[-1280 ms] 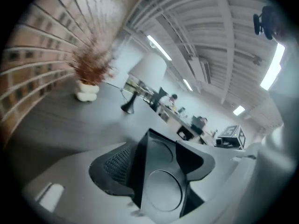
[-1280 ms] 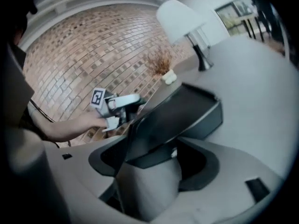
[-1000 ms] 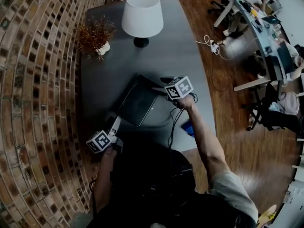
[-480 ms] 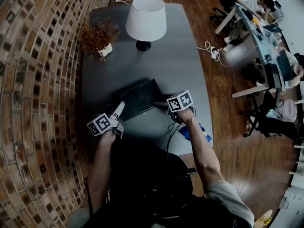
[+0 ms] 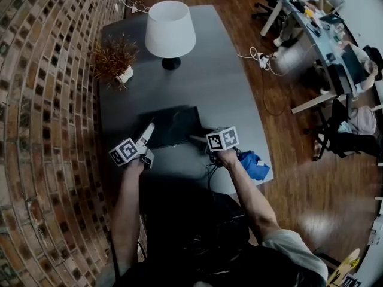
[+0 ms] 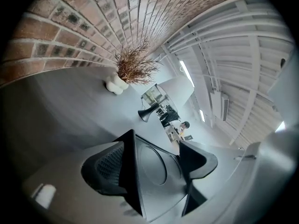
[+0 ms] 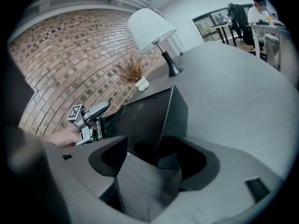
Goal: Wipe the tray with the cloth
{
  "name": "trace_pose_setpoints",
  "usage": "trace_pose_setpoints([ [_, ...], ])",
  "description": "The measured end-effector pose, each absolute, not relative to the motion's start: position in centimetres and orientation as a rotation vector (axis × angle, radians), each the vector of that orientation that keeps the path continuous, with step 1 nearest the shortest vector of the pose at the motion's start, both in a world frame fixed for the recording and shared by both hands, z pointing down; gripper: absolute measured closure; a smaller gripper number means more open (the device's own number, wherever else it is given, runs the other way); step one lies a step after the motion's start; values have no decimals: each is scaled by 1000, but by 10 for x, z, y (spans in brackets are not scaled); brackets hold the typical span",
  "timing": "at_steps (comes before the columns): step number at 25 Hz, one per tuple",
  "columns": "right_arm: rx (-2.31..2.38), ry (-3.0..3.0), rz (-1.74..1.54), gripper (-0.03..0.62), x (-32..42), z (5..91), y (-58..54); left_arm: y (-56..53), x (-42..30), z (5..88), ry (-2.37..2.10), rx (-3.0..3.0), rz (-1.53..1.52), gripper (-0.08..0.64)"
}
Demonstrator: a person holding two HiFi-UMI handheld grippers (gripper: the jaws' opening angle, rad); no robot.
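We judge the tray (image 5: 170, 124) to be stiff and light: a thin dark sheet with a low rim and a round hollow pressed into its face. It is probably smooth, so a little slippery for the pads. It sits on the near half of the table, between the two grippers. We cannot tell whether it lies fully flat or is a little raised on the right side. The best hold is on the rim at a corner, so that the face stays free for wiping.

The right gripper (image 7: 152, 164) has such a hold. Its jaws appear to pinch the near right corner of the tray. The jaws of the left gripper (image 6: 155, 164) have just been opening and now stand wide apart. The left corner of the tray is between them, but the pads do not press on it.

The cloth (image 5: 254, 165) is blue, soft and crumpled. It lies at the near right edge of the table, just beside the right hand, and nothing holds it. We would take it in the middle of its bunch.

The room has a brick wall (image 5: 42, 100) on the left and a wooden floor (image 5: 299, 178) on the right, with desks (image 5: 326, 34) at the far right. The table (image 5: 221, 82) is grey and smooth, so the tray may slide on it under a push. At its far end stand a lamp (image 5: 170, 28) and a dried plant (image 5: 112, 57), well apart from the tray.
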State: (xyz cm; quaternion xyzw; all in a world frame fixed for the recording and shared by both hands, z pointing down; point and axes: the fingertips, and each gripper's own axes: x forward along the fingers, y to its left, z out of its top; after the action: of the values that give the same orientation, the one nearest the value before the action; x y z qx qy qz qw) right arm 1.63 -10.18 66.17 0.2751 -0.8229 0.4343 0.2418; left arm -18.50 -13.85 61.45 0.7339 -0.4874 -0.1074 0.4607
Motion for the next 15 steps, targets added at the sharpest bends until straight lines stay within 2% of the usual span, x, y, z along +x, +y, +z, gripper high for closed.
trace_pose_setpoints([
  [9, 881, -2401, 1237, 267, 44, 638, -101, -115, -184, 590, -1130, 1890, -320, 235],
  [10, 927, -2435, 1233, 280, 52, 630, -101, -108, -184, 587, -1131, 1895, -327, 235],
  [11, 972, -2469, 1227, 352, 61, 622, -102, -101, -186, 584, -1138, 1899, -336, 235],
  [15, 1034, -2543, 1184, 356, 78, 600, -95, -81, -188, 559, -1140, 1922, -434, 235],
])
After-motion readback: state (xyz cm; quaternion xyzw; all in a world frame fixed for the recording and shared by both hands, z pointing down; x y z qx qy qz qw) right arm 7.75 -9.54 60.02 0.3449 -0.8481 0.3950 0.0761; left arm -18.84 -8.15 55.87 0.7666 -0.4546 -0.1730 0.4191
